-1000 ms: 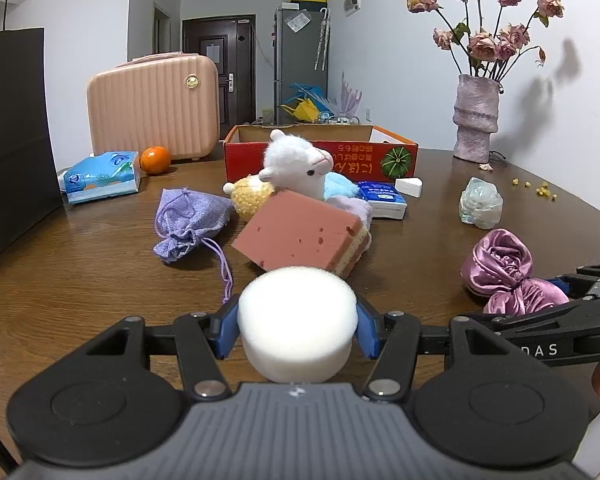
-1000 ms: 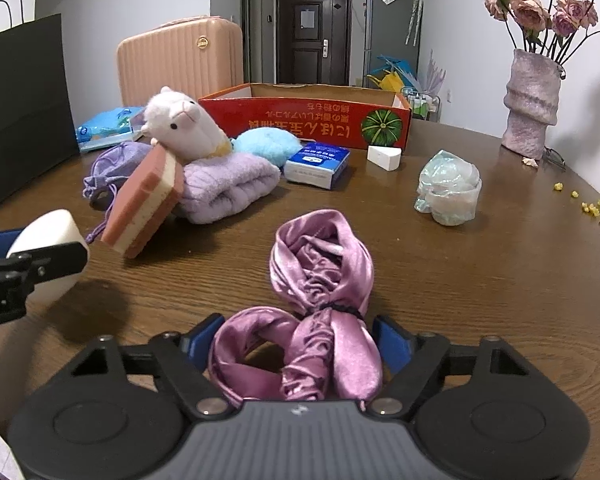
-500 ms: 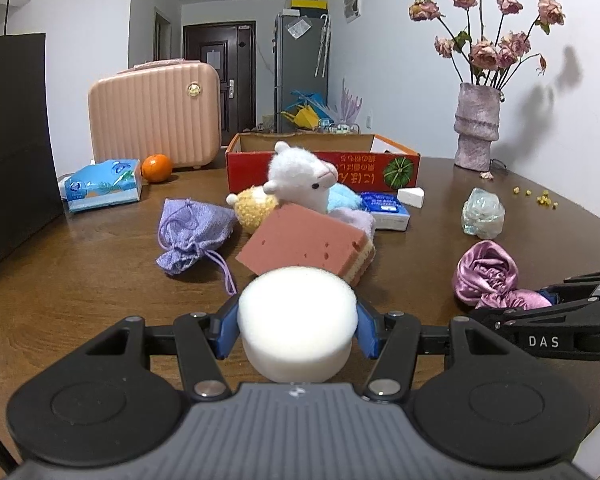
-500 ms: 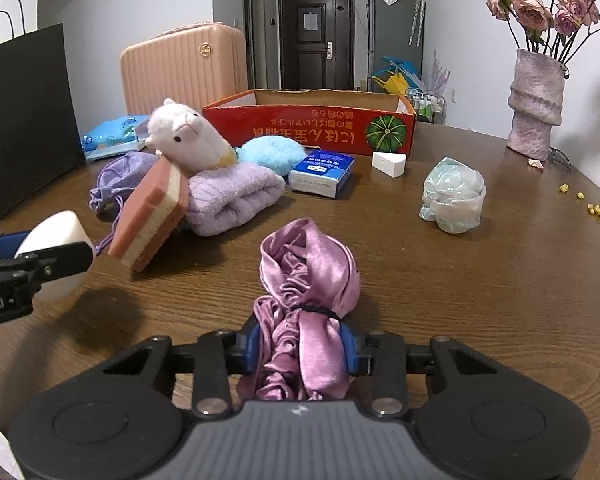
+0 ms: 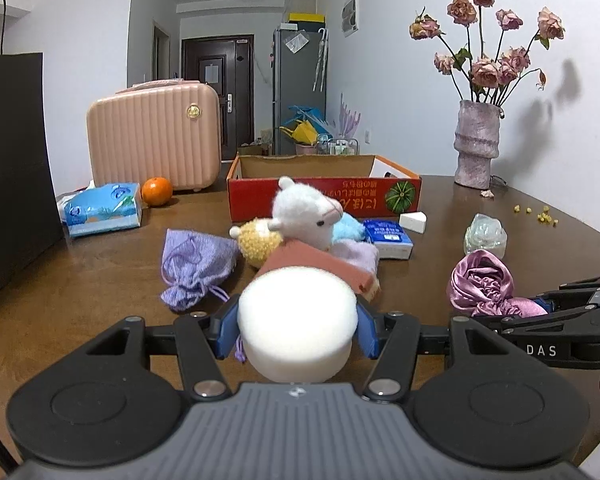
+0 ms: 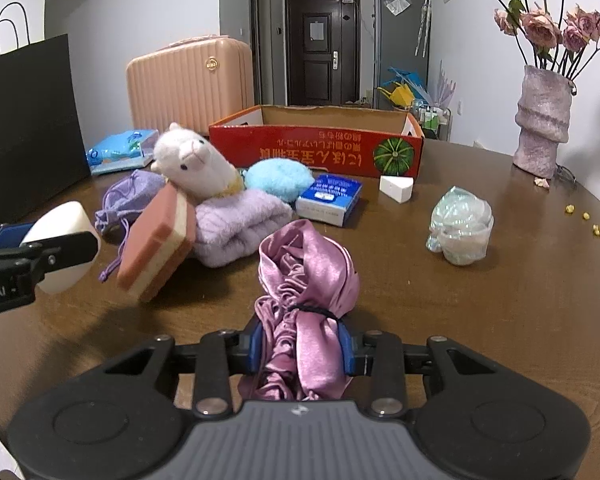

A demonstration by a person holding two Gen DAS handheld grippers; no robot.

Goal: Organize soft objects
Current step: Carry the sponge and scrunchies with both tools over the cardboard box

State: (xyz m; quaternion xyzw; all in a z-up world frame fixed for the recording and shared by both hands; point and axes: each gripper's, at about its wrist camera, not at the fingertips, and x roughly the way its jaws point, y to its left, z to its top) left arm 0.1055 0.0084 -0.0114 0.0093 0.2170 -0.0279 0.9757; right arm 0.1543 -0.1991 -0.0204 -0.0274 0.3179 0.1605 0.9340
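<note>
Your right gripper (image 6: 299,350) is closing, fingers clamping the satin bundle (image 6: 306,276), its tail hidden; your left gripper (image 5: 297,330) grips the white sponge (image 5: 297,316).

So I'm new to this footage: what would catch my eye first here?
The left claw holds a white round sponge up front, while the right claw is closing on a shiny pink satin bundle. Behind them, a white alpaca plush tops a pile before the red cardboard box.

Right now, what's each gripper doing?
Left gripper: closed on the white sponge.
Right gripper: closing, pads pressing on the pink satin cloth.
</note>
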